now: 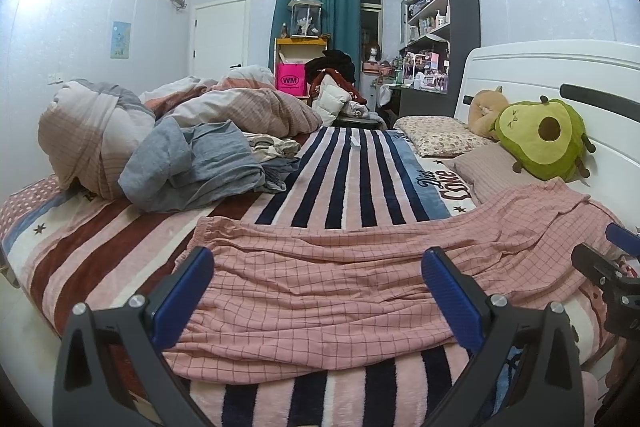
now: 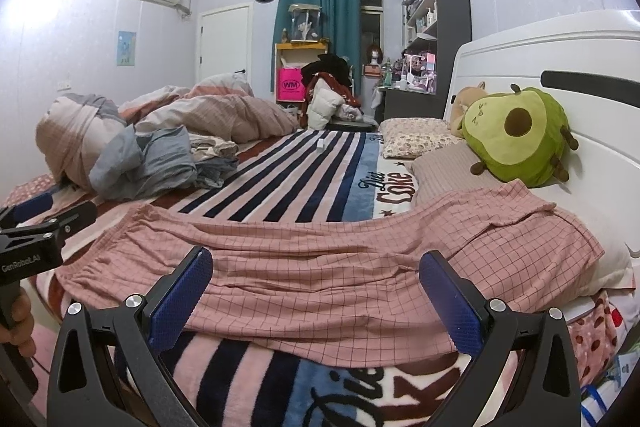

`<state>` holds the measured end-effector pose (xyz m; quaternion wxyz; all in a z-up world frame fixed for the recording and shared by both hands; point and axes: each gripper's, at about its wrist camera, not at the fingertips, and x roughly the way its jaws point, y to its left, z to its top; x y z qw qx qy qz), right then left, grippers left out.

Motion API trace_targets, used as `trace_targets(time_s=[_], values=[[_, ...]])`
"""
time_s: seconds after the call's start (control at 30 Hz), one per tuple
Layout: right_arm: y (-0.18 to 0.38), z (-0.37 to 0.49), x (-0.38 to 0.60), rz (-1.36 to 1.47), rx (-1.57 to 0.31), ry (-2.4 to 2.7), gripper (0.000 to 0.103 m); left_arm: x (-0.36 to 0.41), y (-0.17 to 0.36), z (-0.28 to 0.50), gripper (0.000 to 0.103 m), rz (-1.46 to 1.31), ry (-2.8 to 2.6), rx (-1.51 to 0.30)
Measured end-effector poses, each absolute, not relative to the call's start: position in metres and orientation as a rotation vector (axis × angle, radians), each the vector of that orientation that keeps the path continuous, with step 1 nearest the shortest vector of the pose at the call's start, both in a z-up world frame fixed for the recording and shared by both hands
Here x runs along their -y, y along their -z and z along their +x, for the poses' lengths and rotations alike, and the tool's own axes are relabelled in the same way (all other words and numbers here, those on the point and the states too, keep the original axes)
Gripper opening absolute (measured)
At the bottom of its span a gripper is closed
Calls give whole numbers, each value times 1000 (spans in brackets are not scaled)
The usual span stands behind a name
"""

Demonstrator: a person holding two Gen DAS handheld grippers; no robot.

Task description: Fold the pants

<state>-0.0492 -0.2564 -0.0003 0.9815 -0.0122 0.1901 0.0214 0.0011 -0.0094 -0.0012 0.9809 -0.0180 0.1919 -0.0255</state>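
Your pants [image 1: 320, 279] lie spread along the bed's near edge, thin, limp, probably slippery on fleece, so with each hand-held gripper [image 1: 318, 301] [image 2: 316, 301] wide and empty, pinch waistband and hems.

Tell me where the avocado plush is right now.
In both views the avocado plush sits upper right, leaning on the white headboard, beside a tan plush and just beyond the pink checked pants.

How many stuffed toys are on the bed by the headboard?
2: a green avocado plush leaning against the headboard, and a tan plush just behind it, partly hidden.
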Motion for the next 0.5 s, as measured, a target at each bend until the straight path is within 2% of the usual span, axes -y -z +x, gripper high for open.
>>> trace_targets(time_s=[0.5], values=[[3,-48,256,-18,-387,-43,103,5,3,1,102,-40,51,-393]])
